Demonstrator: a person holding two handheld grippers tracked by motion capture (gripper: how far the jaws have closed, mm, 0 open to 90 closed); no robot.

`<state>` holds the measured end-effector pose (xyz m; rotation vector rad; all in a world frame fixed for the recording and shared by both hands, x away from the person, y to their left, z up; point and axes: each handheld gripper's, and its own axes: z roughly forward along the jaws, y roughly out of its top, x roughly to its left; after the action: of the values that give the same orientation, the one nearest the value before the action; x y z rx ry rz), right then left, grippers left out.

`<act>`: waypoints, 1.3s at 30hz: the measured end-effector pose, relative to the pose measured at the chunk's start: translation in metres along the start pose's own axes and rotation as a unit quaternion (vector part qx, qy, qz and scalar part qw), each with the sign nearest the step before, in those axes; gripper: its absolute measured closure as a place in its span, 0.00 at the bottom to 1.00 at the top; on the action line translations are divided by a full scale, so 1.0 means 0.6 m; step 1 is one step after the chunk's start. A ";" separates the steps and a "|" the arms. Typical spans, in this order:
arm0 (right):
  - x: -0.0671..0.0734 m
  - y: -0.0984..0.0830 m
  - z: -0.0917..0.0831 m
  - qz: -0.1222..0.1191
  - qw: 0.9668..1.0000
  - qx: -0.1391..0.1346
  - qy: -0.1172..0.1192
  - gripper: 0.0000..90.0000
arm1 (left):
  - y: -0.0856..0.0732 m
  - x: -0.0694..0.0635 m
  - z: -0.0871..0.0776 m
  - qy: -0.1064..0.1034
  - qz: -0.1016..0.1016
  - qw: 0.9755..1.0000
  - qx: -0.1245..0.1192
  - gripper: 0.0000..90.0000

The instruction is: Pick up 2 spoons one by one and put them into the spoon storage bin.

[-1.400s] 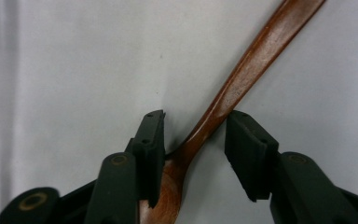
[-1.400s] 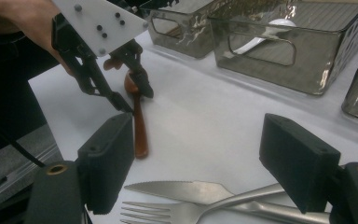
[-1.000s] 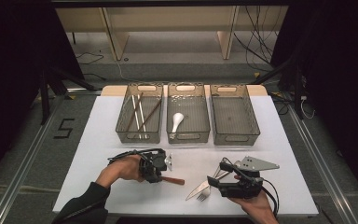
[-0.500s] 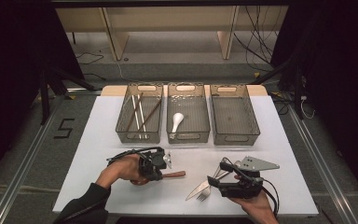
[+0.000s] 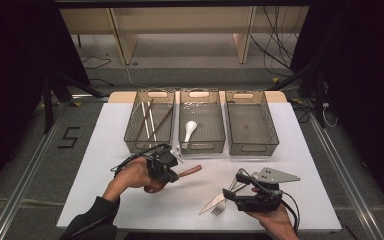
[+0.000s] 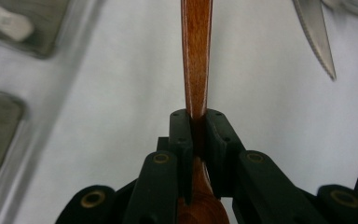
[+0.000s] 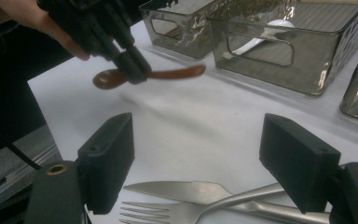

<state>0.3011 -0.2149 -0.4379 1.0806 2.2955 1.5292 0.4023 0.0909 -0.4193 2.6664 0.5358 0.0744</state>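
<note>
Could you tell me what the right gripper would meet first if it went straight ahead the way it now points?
Probably the wooden spoon held up by the left gripper, directly ahead of the right gripper's open jaws. The knife and fork lie beneath them; depth is uncertain.

Open white table [image 5: 130, 200] is left between the two hands. The far side is walled off by three bins [image 5: 202, 122] set side by side with almost no gaps. Passage near the front right is blocked by a knife [image 5: 211, 204] and fork [image 5: 222, 205].
</note>
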 end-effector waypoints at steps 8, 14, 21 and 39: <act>0.001 0.000 0.000 -0.001 1.000 -0.001 0.000 0.30 | 0.022 0.012 -0.035 0.009 -0.053 0.996 -0.076 0.91; 0.000 0.000 -0.001 0.000 1.000 -0.002 0.000 0.30 | 0.047 0.026 -0.056 0.012 -0.073 0.991 -0.113 0.90; 0.000 -0.001 -0.001 -0.001 1.000 -0.003 0.001 0.30 | 0.080 0.049 -0.071 0.020 -0.105 0.984 -0.145 0.90; -0.003 -0.001 -0.005 0.000 1.000 -0.005 0.001 0.30 | 0.148 0.107 -0.083 0.059 -0.160 0.962 -0.211 0.90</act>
<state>0.3005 -0.2182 -0.4377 1.0764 2.2862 1.5422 0.4868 0.0604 -0.3393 2.1432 0.8760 0.2260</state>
